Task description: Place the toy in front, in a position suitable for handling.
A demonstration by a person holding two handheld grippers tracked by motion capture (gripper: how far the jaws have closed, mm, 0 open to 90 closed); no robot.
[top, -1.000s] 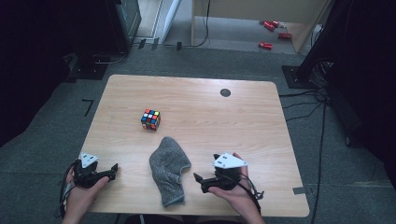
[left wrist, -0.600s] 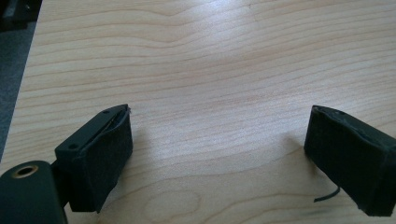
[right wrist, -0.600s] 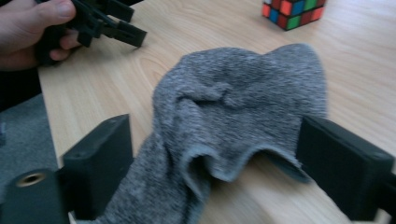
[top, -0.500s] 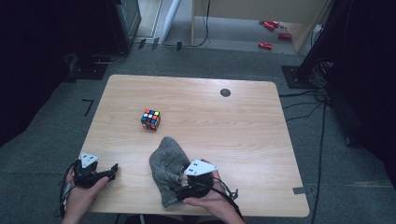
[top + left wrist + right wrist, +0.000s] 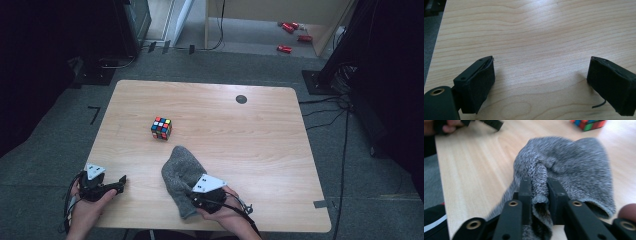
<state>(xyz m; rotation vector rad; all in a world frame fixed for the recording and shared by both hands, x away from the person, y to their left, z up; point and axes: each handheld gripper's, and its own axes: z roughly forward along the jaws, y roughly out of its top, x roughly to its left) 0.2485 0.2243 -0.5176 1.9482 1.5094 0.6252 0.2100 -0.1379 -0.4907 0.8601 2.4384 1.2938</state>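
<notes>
**A:** While your right gripper [image 5: 539,192] pinches a raised fold of the grey sock [image 5: 181,172], where does the rest of it lie?

**B:** Near the front edge of the tabletop [image 5: 270,145], around the middle. Its long axis runs from that edge back toward the Rubik's cube [image 5: 161,128], and you hold it at the near end, so most of the fabric stretches away from your jaws.

**A:** And your left gripper [image 5: 102,186]?

**B:** Jaws spread wide, nothing between them, over bare wood by the front left corner. The sock lies to its right, well apart. Your right hand is the nearer one; I judge any lift or drag starts there.
</notes>
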